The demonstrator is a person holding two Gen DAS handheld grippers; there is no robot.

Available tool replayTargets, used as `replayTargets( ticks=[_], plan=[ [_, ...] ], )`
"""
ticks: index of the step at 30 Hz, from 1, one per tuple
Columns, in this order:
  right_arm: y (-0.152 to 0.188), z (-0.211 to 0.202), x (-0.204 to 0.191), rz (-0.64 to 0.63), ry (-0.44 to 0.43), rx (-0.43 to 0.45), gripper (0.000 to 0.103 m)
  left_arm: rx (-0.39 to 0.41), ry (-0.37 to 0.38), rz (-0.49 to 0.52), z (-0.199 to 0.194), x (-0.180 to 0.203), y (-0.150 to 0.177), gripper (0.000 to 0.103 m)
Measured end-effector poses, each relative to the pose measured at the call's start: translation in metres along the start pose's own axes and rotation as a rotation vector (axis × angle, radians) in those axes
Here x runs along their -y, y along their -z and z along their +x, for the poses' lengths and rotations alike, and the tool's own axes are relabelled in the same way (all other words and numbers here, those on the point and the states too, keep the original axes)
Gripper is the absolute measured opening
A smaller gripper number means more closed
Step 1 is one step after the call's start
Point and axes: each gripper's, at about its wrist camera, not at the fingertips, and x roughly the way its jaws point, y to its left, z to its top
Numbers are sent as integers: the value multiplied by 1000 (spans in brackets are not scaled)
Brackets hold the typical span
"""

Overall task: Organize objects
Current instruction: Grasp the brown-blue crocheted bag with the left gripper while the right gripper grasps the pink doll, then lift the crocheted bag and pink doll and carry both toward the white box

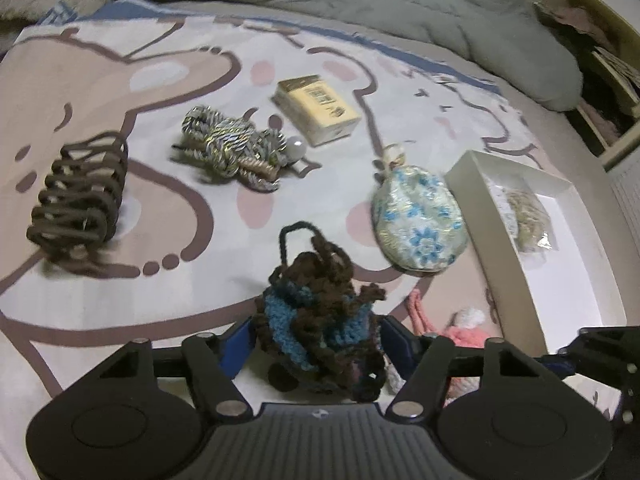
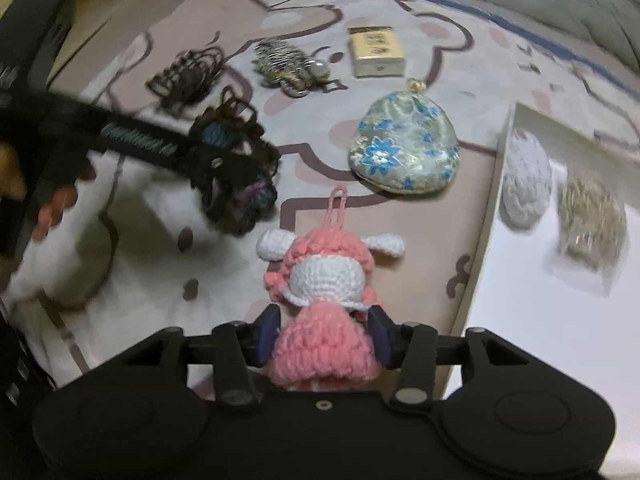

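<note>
Left claw [image 1: 316, 344] closing round brown-and-blue crochet piece [image 1: 320, 312] on bed; right claw [image 2: 324, 332] straddling pink crochet doll [image 2: 320, 308] (contact unclear). Squeeze gently, lift straight, carry to white box [image 2: 496, 216].

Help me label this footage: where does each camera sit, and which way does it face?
Left wrist: on the left gripper, facing down at a bedsheet; its fingers flank a brown-and-blue crochet piece.
Right wrist: on the right gripper, facing down; its fingers flank a pink crochet doll; a hand shows.
Shared: floral pouch, white box.
</note>
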Motion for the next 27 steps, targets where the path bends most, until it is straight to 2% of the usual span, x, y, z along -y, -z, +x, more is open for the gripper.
replayTargets(
  ticks=[1, 4, 6, 7, 10, 14, 16, 27],
  plan=[
    [0, 0, -3, -26, 7, -1, 60, -7, -1, -11, 2, -1, 0, 61],
    [0, 2, -8, -86, 40, 0, 63, -21, 17, -43, 7, -5, -1, 54],
    [-2, 7, -6, -93, 32, -19, 58, -22, 22, -48, 6, -5, -1, 50],
    [-2, 9, -5, -79, 17, -30, 52, -19, 23, -46, 5, -5, -1, 49],
    [-4, 15, -2, -43, -2, -40, 45, -14, 28, -37, 2, -2, -1, 45],
    [-5, 18, 3, 7, -8, -35, 40, 6, 27, -17, -8, 1, -1, 43],
    [-5, 14, 5, 27, -6, -13, 37, 33, 26, -1, -18, 4, -1, 43],
    [-15, -34, 13, 137, 33, 208, 37, 192, 3, 57, -76, 16, 1, 43]
  ],
)
